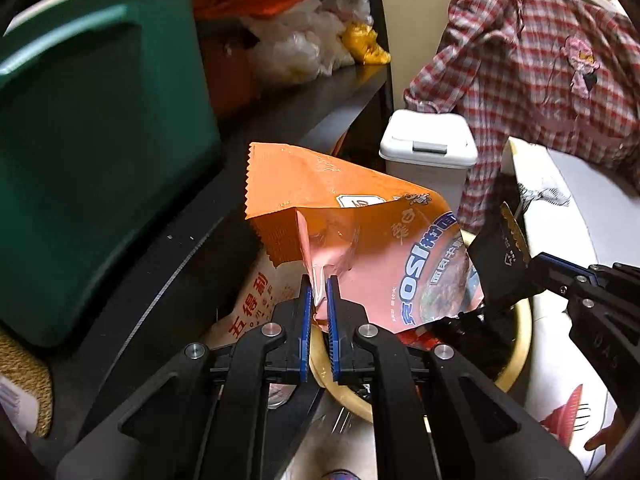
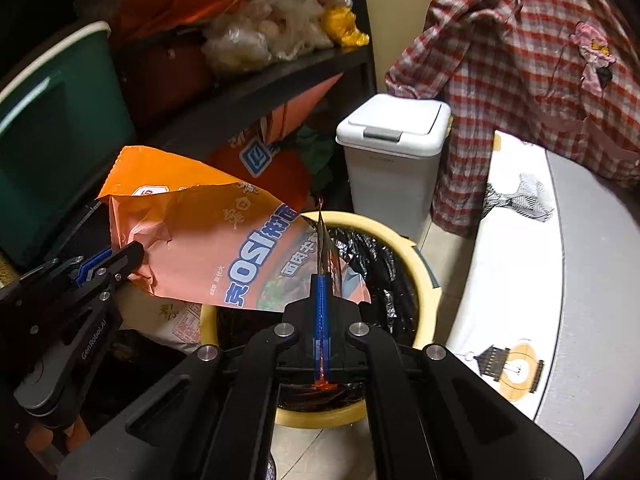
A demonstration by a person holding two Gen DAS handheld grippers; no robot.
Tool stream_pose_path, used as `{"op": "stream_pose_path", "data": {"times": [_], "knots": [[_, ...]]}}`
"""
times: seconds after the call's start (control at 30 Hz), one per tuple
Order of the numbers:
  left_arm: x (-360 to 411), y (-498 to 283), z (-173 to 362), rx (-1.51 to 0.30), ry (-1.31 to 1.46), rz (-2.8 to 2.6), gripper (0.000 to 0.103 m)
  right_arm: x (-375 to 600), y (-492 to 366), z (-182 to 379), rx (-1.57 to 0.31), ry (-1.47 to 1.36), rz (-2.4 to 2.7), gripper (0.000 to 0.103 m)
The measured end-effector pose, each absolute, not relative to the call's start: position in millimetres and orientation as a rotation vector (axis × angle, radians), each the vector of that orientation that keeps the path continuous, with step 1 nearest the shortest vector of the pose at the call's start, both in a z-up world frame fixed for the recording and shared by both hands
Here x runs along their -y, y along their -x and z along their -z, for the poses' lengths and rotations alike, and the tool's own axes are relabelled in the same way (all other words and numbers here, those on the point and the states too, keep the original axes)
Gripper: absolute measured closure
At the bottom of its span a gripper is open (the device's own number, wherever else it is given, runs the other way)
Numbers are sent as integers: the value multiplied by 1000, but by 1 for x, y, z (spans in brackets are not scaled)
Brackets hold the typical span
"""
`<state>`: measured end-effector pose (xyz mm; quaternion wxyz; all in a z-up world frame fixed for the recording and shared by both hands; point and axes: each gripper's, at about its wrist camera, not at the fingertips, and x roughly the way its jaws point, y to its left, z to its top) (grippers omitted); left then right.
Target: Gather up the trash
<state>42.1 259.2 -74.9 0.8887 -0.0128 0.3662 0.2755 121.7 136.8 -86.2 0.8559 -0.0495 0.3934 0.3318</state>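
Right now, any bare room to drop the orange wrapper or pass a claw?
Free: the black-lined mouth of the round yellow bin, under the orange snack wrapper that the left claw and right claw pinch. Also the white printed tabletop on its right. Crowded: the dark shelf and its bags; the white lidded bin stands behind.

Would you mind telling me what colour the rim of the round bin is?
Pale yellow rim, around a black liner; clearest in the right wrist view.

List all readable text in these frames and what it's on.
"OSI": large blue-and-white letters on the orange wrapper; its Chinese characters and small print too blurred to read.
"GenRobot.AI": on the left gripper arm.
"五得利": red, on the white sack.
Blue logo on the orange bag: unreadable.
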Motion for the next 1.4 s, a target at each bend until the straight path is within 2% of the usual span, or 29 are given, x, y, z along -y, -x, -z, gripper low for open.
{"op": "stream_pose_path", "data": {"times": [0.07, 0.1, 0.13, 0.17, 0.2, 0.23, 0.27, 0.33, 0.57, 0.87, 1.13, 1.4], "knots": [[-264, -46, 80, -775, 36, -565, 94, -141, -125, 92, -838, 110, -689, 100], [-265, -47, 83, -779, 40, -563, 87, -143, -127, 94, -841, 112, -682, 99], [-265, -49, 85, -779, 37, -565, 70, -143, -129, 96, -847, 113, -673, 98], [-265, -49, 86, -776, 33, -564, 58, -144, -132, 99, -863, 111, -668, 87], [-263, -50, 86, -771, 28, -564, 33, -144, -134, 102, -878, 102, -667, 63], [-261, -49, 86, -761, 17, -575, 16, -144, -135, 103, -882, 95, -659, 52], [-260, -50, 85, -753, 9, -577, 14, -140, -135, 103, -873, 87, -640, 44], [-257, -51, 83, -747, -2, -560, 13, -136, -136, 103, -865, 92, -619, 43], [-240, -46, 69, -708, -35, -537, 11, -105, -134, 84, -838, 65, -576, 28], [-195, -21, 16, -556, 31, -458, 8, -32, -97, 22, -660, 57, -539, 20], [-110, -10, -31, -411, -18, -312, 8, 70, -53, -25, -450, 34, -341, 16], [-25, 5, -50, -310, -21, -159, 8, 149, -1, -53, -277, 28, -124, 5]]}}
